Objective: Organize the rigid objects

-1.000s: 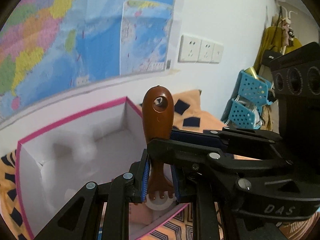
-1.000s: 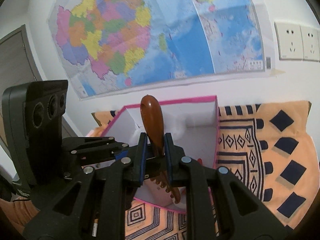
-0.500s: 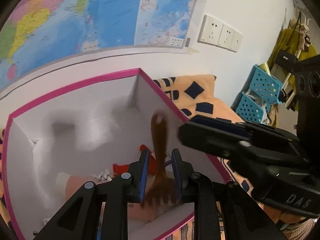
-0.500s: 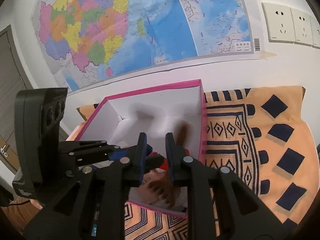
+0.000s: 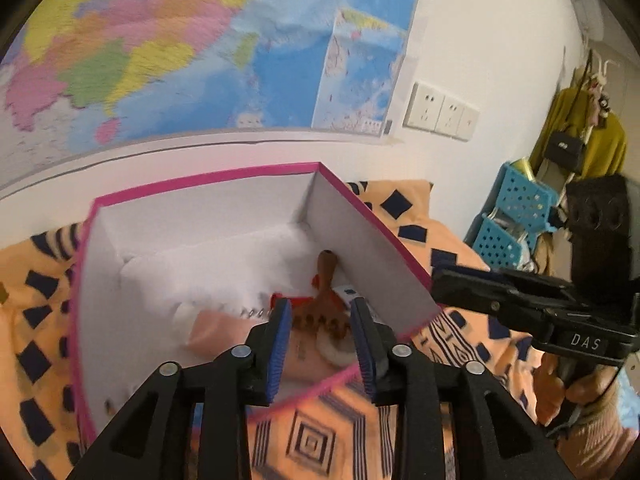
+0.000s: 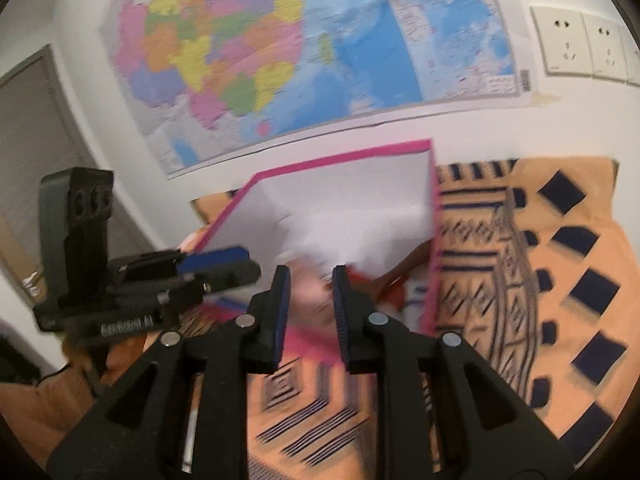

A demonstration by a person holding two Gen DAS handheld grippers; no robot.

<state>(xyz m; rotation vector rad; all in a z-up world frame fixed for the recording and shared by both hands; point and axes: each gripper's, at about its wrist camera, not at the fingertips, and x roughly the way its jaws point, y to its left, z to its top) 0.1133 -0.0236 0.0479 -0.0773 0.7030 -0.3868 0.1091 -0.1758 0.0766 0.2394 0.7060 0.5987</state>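
A brown wooden back scratcher (image 5: 325,307) lies inside the white box with the pink rim (image 5: 208,178), against its right wall, resting on a pink bundle (image 5: 224,328) and a red item (image 5: 298,303). My left gripper (image 5: 320,342) hovers over the box's near corner; its jaws are opening and nothing is pressed between the blue pads. My right gripper (image 6: 307,308) is also opening, with nothing between its pads, in front of the same box (image 6: 340,158). In the left wrist view the right gripper (image 5: 452,286) reaches in from the right. The right wrist view is blurred.
The box sits on an orange cloth with dark blue patterns (image 6: 560,280). A large map (image 5: 200,48) and wall sockets (image 5: 440,114) are on the wall behind. Blue perforated baskets (image 5: 516,220) stand at the right. A person's hand (image 5: 576,400) holds the right tool.
Both grippers held the back scratcher upright over the box a second ago. It dropped into the box and now lies there; both jaws have widened and pulled back.
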